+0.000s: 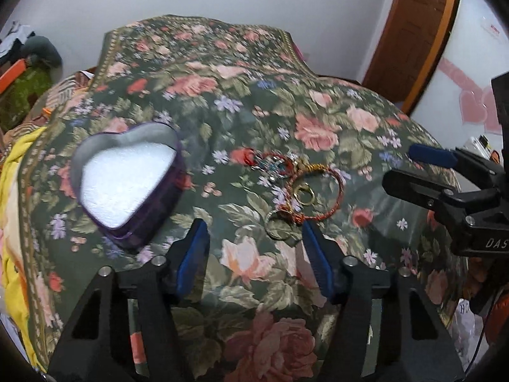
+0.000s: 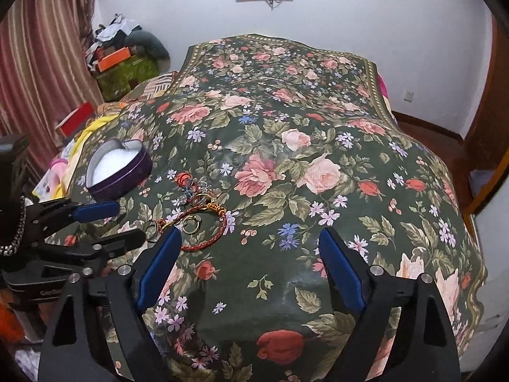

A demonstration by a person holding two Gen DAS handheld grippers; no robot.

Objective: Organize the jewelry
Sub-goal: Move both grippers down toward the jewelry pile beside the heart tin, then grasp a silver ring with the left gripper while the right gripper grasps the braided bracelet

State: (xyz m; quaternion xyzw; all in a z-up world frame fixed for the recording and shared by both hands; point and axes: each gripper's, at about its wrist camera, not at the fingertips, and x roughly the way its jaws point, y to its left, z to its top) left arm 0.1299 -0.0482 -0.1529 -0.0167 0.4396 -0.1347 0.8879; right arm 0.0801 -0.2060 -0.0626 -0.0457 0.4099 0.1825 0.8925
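The left gripper is hanging with its jaws partly apart, holding nothing. The right gripper is gaping wide, empty too. The jewelry is lying on the flowery cloth beside the heart box.

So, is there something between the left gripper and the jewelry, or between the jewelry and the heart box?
Nothing visible: the left gripper is open beside the jewelry, with only bare floral cloth between it and the heart box.

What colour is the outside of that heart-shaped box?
Purple, with a white lining inside. The box shows its side wall best in the right wrist view.
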